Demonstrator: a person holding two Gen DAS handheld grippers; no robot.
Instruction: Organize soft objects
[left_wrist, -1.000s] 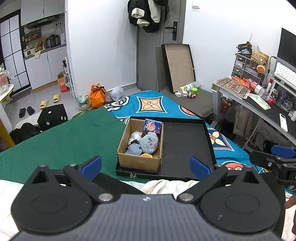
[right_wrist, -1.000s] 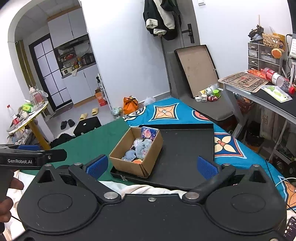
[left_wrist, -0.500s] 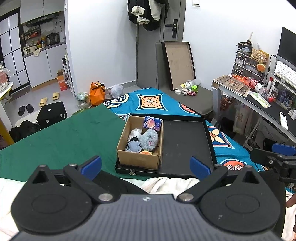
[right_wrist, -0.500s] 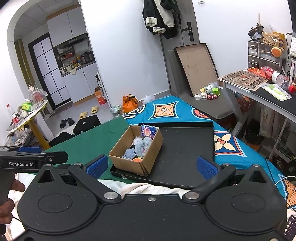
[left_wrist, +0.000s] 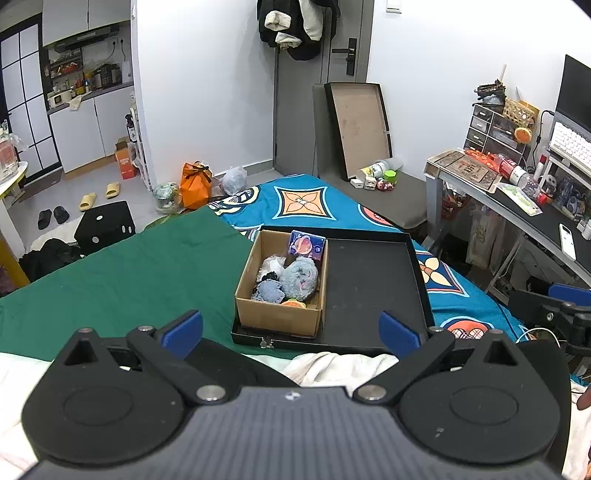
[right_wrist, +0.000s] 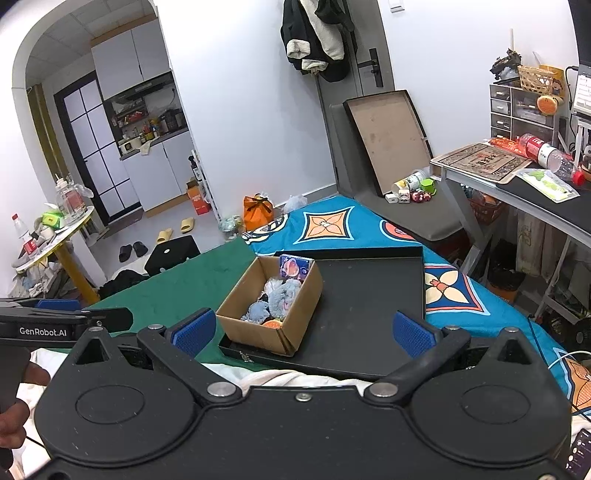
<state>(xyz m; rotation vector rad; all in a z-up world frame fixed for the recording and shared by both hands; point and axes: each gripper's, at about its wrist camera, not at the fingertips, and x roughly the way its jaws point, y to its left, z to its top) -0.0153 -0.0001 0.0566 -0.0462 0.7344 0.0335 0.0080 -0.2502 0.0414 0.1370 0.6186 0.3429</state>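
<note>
Over the last second my view of the cardboard box (left_wrist: 282, 284) has slid slightly and it sits a little fuller in frame, so both my claws have eased nearer without anything in the box shifting; I take that as an approach or a hover, and the scene would fit either soft things gathered and waiting to be laid out or things already tidied into the box. My left claw (left_wrist: 291, 326) is spread wide and holds nothing, and the box lies ahead of it, just left of centre between its blue tips, well apart from them. Inside are the soft things: a grey-blue plush (left_wrist: 300, 277), a smaller blue fuzzy bundle (left_wrist: 270, 290), something white and black behind, an orange piece at the front wall and a small printed pack (left_wrist: 307, 248) propped at the far end. The box stands in the left part of a black tray (left_wrist: 373, 284) on the bed. My right claw (right_wrist: 302, 328) is likewise released and bare, the box (right_wrist: 271, 299) ahead and left of its middle
</note>
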